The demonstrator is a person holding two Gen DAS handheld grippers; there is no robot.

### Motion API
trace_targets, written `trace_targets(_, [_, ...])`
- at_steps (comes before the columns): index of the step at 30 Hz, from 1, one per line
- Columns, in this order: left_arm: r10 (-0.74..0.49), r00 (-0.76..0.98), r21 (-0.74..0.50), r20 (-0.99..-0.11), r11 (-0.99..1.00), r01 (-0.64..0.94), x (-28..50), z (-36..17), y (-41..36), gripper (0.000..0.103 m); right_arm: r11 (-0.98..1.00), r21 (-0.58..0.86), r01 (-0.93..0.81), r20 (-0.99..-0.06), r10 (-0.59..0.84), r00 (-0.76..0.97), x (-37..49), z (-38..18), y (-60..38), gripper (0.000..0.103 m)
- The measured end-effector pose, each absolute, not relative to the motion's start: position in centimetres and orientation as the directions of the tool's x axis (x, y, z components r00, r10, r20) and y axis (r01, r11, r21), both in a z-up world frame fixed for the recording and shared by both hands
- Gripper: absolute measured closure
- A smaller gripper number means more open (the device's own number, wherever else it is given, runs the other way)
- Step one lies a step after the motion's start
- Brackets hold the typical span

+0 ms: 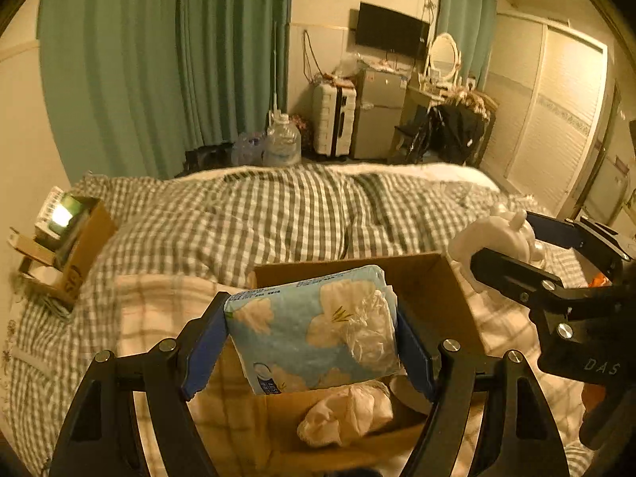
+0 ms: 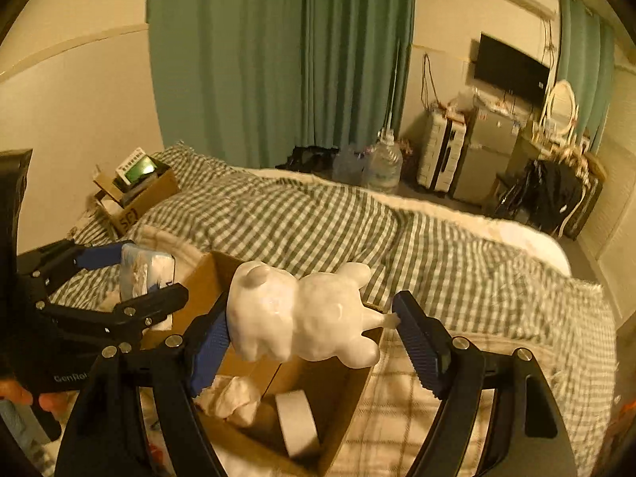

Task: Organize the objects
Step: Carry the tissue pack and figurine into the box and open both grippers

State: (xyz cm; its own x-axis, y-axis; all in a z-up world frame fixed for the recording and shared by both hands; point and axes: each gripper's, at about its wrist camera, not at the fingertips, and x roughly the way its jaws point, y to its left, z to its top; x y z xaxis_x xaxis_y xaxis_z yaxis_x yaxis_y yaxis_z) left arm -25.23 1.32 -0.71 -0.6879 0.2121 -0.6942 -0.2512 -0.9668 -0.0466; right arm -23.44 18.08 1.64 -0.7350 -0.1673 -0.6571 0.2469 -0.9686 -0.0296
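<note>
My left gripper (image 1: pixel 310 330) is shut on a blue floral tissue pack (image 1: pixel 314 326) and holds it over an open cardboard box (image 1: pixel 429 278) on the bed. The pack also shows in the right wrist view (image 2: pixel 145 274). My right gripper (image 2: pixel 314 326) is shut on a white bear figurine (image 2: pixel 302 314), held sideways above the same box (image 2: pixel 206 278). The figurine also shows at the right of the left wrist view (image 1: pixel 497 238). Inside the box lie a crumpled white cloth (image 1: pixel 346 409) and a roll of white tape (image 2: pixel 296 421).
The box sits on a cream plaid blanket (image 2: pixel 417 389) over a green checked duvet (image 1: pixel 238 218). A second cardboard box (image 1: pixel 67 246) with items stands at the bed's far left by the wall. Water jugs (image 1: pixel 282 143), a suitcase and a dresser stand beyond the bed.
</note>
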Motion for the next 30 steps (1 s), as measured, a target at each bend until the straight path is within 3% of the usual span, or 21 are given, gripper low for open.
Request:
trace_targets(7, [0.182,-0.661,0.001,-0.728,-0.964,-0.266,-27.6,-5.5,3.1,0.024,-0.968,-0.003,0.250,-0.707,-0.175,-0.686,-27.0,-3.8,18.8,0.025])
trace_targets(15, [0.155,-0.679,0.063,-0.718,-0.956,-0.286,-27.5,-7.4,4.4,0.020,-0.965,0.034,0.261,-0.702,-0.209,-0.681,-27.6,-5.9,19.1,0.024])
trace_targets(16, [0.158,-0.675,0.063,-0.721,-0.955,-0.291,-27.5,-7.3,4.5,0.019,-0.963,0.062,0.262,-0.695,-0.230,-0.681,-27.7,-5.6,19.3,0.021])
trace_targets(17, [0.158,-0.676,0.066,-0.720,-0.954,-0.293,-27.3,-7.0,4.6,0.012,-0.962,0.081,0.260,-0.696,-0.241,-0.677,-27.7,-5.3,19.5,0.010])
trace_targets(18, [0.151,-0.682,0.074,-0.715,-0.954,-0.289,-27.0,-6.5,4.5,0.001,-0.964,0.090,0.250,-0.692,-0.241,-0.680,-27.5,-4.6,19.6,0.006])
trace_targets(22, [0.138,-0.718,0.095,-0.682,-0.957,-0.274,-25.1,-3.6,4.1,0.000,-0.973,0.022,0.230,-0.645,-0.190,-0.740,-25.2,-0.8,19.4,0.003])
trace_targets(30, [0.182,-0.765,0.025,-0.618,-0.968,-0.250,-18.6,4.4,1.1,0.000,-0.974,-0.074,0.215,-0.588,-0.131,-0.798,-17.1,7.7,19.0,0.002])
